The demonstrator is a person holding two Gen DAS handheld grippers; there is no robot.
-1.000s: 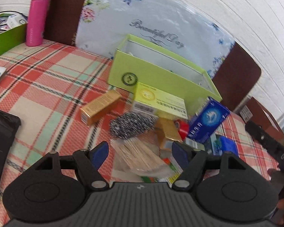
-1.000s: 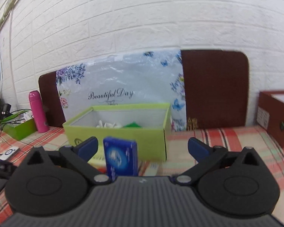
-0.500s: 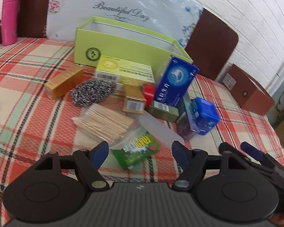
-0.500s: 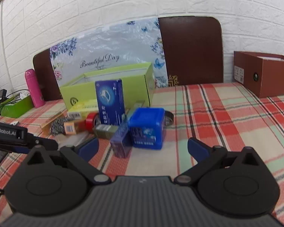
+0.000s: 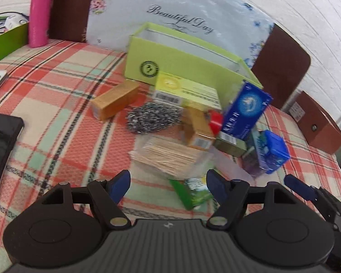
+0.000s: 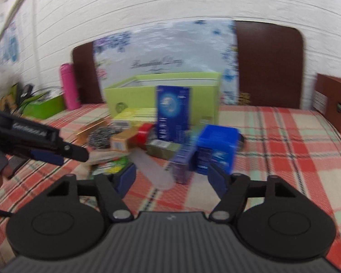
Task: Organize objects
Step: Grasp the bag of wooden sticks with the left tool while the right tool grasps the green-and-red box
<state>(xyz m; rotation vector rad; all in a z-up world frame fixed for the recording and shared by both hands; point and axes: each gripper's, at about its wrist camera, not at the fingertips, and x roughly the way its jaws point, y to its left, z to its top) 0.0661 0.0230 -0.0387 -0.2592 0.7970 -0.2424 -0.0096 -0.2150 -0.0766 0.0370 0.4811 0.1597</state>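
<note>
From my left claw [image 5: 168, 185] — jaws wide, gripping nothing — I see the toothpicks [image 5: 168, 157] just ahead, clutter before the green box [image 5: 181, 68]. My right claw [image 6: 171, 178] is closing on nothing — the blue box [image 6: 216, 151] sits just beyond.

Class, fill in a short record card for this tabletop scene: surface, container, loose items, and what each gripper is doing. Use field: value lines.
Surface: plaid tablecloth
Container: open lime-green box, at the back of the pile
Loose items: steel wool scrubber, bag of wooden toothpicks, tall blue carton standing upright, blue cube box, yellow flat box
Background: pink bottle near the wall
Left gripper: open, nothing held, above the toothpicks and a green packet
Right gripper: jaws closing, nothing gripped yet
</note>
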